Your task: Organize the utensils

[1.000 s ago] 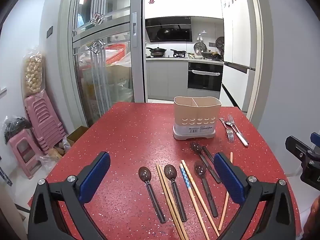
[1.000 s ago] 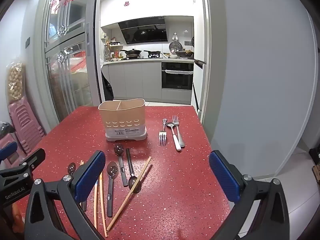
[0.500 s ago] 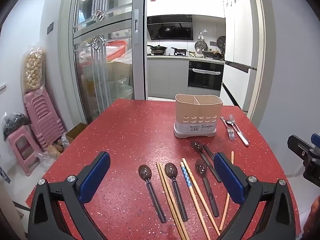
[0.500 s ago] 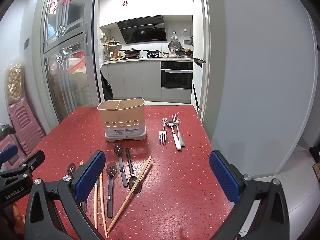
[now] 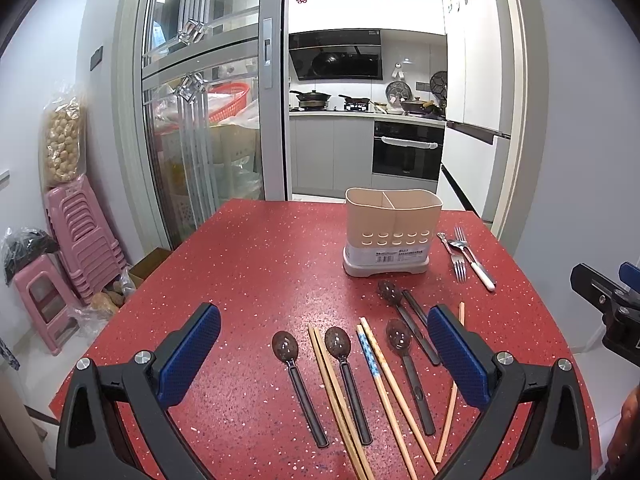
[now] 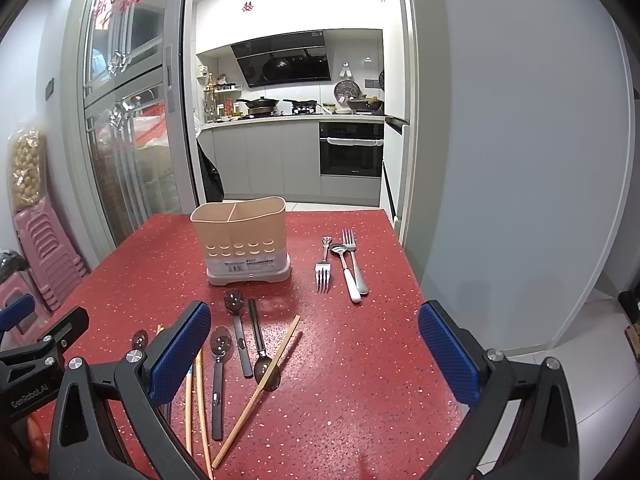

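Observation:
A beige two-compartment utensil holder (image 5: 393, 236) (image 6: 244, 246) stands empty at the far middle of the red table (image 5: 248, 280). Several dark plastic spoons (image 5: 298, 380) and wooden chopsticks (image 5: 340, 396) lie side by side near the front. Two metal forks and a white-handled spoon (image 6: 347, 270) lie right of the holder. My left gripper (image 5: 324, 354) is open and empty, above the spoons and chopsticks. My right gripper (image 6: 316, 354) is open and empty, above the front right of the table, right of a lone chopstick (image 6: 260, 384).
The table's right edge (image 6: 424, 320) runs beside a grey wall. Stacked pink stools (image 5: 76, 240) and bags stand on the floor at the left. A glass sliding door and an open kitchen doorway lie beyond the table's far edge.
Both views have shifted slightly, the holder sitting a little higher in the left view. Both grippers stay open and empty. Nothing on the table has moved.

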The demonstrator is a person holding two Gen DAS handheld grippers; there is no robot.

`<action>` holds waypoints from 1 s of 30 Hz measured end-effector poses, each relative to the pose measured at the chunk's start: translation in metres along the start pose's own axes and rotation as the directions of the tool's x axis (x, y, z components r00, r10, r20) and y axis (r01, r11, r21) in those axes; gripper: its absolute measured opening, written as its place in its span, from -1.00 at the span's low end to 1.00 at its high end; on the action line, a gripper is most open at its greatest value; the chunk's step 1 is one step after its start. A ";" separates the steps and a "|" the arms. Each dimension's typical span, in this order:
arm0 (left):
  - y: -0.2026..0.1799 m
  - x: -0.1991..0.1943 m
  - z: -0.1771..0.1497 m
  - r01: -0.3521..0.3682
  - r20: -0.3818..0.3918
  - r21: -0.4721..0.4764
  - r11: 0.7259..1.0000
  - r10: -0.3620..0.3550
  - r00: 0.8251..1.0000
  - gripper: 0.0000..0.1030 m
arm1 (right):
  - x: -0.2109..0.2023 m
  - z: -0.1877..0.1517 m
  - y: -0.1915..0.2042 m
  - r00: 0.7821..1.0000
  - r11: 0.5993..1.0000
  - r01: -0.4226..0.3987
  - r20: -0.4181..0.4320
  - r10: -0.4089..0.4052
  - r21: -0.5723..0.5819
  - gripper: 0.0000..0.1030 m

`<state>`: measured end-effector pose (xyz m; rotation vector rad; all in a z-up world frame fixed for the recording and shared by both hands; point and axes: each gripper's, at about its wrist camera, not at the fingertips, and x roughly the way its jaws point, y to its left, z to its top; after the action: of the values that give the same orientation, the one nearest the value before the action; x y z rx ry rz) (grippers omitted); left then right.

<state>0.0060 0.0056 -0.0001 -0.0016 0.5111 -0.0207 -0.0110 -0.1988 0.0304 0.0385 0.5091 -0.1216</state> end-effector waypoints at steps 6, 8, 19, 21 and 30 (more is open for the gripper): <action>-0.001 0.001 0.001 0.002 -0.005 0.001 1.000 -0.002 1.000 1.00 | 0.003 0.002 -0.002 1.000 1.000 0.003 -0.003 -0.003 0.003 1.00; -0.002 0.001 0.001 0.001 -0.005 0.001 1.000 -0.001 1.000 1.00 | 0.002 0.002 -0.003 1.000 1.000 0.003 -0.002 -0.003 0.006 1.00; -0.004 0.004 -0.001 0.001 -0.008 0.000 1.000 -0.001 1.000 1.00 | 0.004 0.003 -0.003 1.000 1.000 0.001 0.000 -0.001 0.006 1.00; -0.004 0.005 -0.001 0.001 -0.011 0.000 1.000 -0.001 1.000 1.00 | 0.004 0.003 -0.003 1.000 1.000 -0.001 -0.004 0.001 0.008 1.00; -0.003 0.012 0.000 -0.003 -0.023 0.003 1.000 0.003 1.000 1.00 | 0.013 0.004 -0.003 1.000 1.000 -0.004 -0.019 0.005 0.009 1.00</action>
<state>0.0162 0.0028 -0.0061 0.0024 0.5336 -0.0187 0.0018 -0.2036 0.0271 0.0495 0.5280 -0.1192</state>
